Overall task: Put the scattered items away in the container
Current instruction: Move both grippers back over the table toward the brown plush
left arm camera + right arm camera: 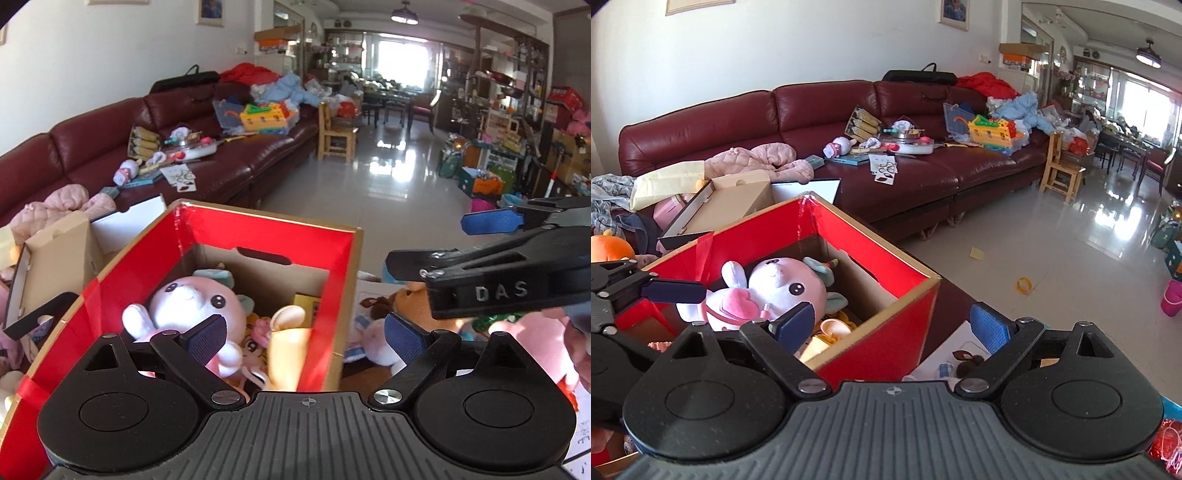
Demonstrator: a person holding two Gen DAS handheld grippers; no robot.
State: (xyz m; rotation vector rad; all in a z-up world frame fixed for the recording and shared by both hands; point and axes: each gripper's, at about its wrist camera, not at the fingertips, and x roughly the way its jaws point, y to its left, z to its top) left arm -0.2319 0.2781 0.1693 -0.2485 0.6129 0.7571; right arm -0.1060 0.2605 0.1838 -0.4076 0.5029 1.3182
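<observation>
A red-lined cardboard box [258, 225] stands in front of me, seen also in the right wrist view [871, 251]. Inside lie a pink-and-white plush bunny [192, 299], which also shows in the right wrist view [783, 284], and yellow plush toys [288, 339]. My left gripper [306, 338] is open and empty, straddling the box's right wall. My right gripper [892, 326] is open and empty over the box's near right corner; it also shows at the right of the left wrist view [491, 221]. Several plush toys [406, 295] lie right of the box.
A second open cardboard box [731, 199] stands behind the red one. A dark red sofa [923, 173] covered with toys and clothes runs along the wall. A wooden child's chair [1063, 173] stands at its end. The tiled floor [1052, 243] holds small scraps.
</observation>
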